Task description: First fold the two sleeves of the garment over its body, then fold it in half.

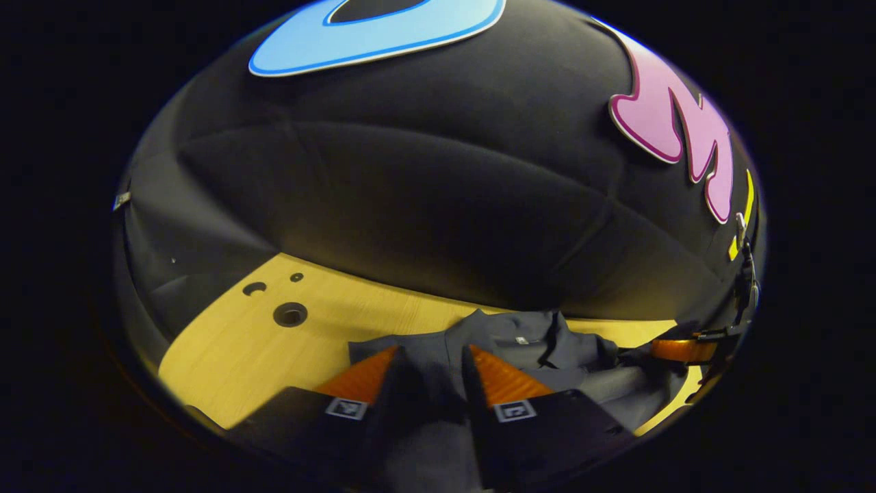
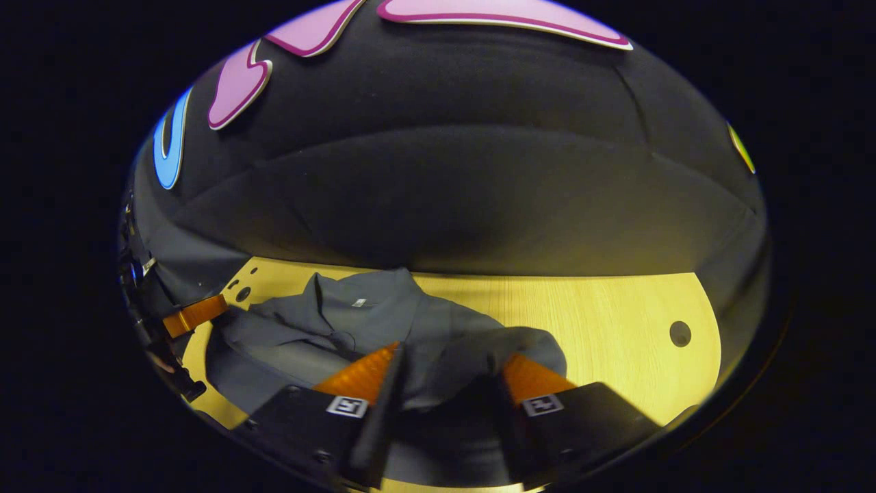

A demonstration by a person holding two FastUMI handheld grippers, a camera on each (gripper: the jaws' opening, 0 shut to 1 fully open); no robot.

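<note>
Grey collared shirt (image 2: 383,322) spread on wooden table (image 2: 602,308). Left gripper (image 1: 431,359) parted over shirt fabric, nothing clamped. Right gripper (image 2: 448,363) parted wide, sleeve fold bunched between fingers, grip unclear.

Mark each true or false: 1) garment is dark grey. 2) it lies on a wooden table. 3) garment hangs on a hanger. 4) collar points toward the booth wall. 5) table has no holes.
1) True: the garment is dark grey.
2) True: it lies on the light wooden table.
3) False: it lies rumpled on the table, no hanger.
4) True: the collar sits at the far edge, toward the wall.
5) False: a round hole shows in the table top, and another in the right gripper view.
</note>
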